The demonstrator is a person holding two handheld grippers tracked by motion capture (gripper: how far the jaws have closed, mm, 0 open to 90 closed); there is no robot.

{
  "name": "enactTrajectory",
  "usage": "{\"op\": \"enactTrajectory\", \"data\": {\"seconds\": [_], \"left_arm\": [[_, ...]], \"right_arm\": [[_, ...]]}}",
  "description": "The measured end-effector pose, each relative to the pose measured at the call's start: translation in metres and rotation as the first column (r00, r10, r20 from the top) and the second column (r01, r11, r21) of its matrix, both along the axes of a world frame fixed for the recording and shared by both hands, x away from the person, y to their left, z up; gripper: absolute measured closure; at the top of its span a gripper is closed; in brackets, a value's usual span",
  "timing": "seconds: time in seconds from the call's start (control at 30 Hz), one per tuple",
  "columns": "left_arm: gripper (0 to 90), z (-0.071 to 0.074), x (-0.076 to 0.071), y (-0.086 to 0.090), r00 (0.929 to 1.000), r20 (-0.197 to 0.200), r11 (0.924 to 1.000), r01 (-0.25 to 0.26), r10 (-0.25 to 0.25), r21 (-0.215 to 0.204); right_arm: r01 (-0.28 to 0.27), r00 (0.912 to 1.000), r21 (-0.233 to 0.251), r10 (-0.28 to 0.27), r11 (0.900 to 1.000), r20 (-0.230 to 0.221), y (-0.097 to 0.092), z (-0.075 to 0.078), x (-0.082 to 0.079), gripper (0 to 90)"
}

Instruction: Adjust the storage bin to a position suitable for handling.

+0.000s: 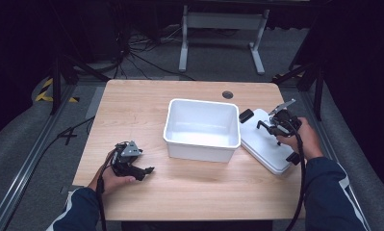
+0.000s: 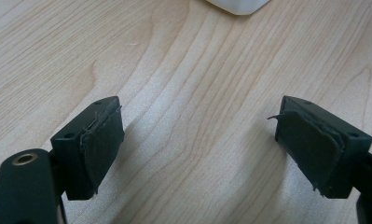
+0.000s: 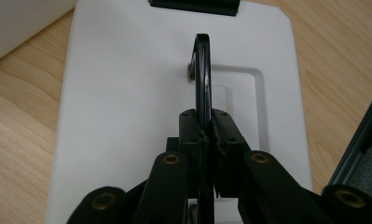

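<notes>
A white plastic bin [image 1: 199, 150] stands empty at the middle of the wooden table. To its right lies its white lid [image 1: 262, 147], with a black clip [image 1: 246, 115] at each end. My right gripper [image 1: 271, 126] is over the lid. In the right gripper view the gripper [image 3: 206, 128] is shut on the lid's thin black handle [image 3: 202, 70], which stands up from the lid [image 3: 127, 93]. My left gripper [image 1: 148, 171] rests near the table's front left, open, with bare wood between its jaws [image 2: 200, 140]. A corner of the bin [image 2: 239, 5] lies ahead of it.
A round cable hole [image 1: 227, 95] sits near the table's [image 1: 132, 106] far edge. Bare wood stretches left of the bin and along the front edge. White desk legs [image 1: 184, 43] and cables lie on the floor beyond.
</notes>
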State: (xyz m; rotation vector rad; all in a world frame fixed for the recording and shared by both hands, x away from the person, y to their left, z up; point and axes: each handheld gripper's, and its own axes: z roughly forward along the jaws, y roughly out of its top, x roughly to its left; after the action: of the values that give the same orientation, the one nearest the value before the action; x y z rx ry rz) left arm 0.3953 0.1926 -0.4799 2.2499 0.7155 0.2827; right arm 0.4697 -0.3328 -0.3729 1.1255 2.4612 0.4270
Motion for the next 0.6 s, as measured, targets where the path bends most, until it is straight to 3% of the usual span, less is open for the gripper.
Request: {"op": "enactTrajectory", "data": {"seconds": [0.37, 0.6], "left_arm": [[15.3, 0.0002, 0.0004, -0.0003, 1.0000, 0.002, 1.0000, 0.002, -0.002, 0.004], [15.3, 0.0004, 0.0007, -0.0002, 1.0000, 0.005, 1.0000, 0.006, -0.006, 0.007]], "right_arm": [[-0.019, 0.9994, 0.033, 0.020, 0.9993, -0.028, 0.0043, -0.0080, -0.0039, 81.1], [-0.010, 0.9999, 0.035, 0.010, 0.9994, 0.004, 0.0035, -0.0027, -0.0068, 66.9]]}}
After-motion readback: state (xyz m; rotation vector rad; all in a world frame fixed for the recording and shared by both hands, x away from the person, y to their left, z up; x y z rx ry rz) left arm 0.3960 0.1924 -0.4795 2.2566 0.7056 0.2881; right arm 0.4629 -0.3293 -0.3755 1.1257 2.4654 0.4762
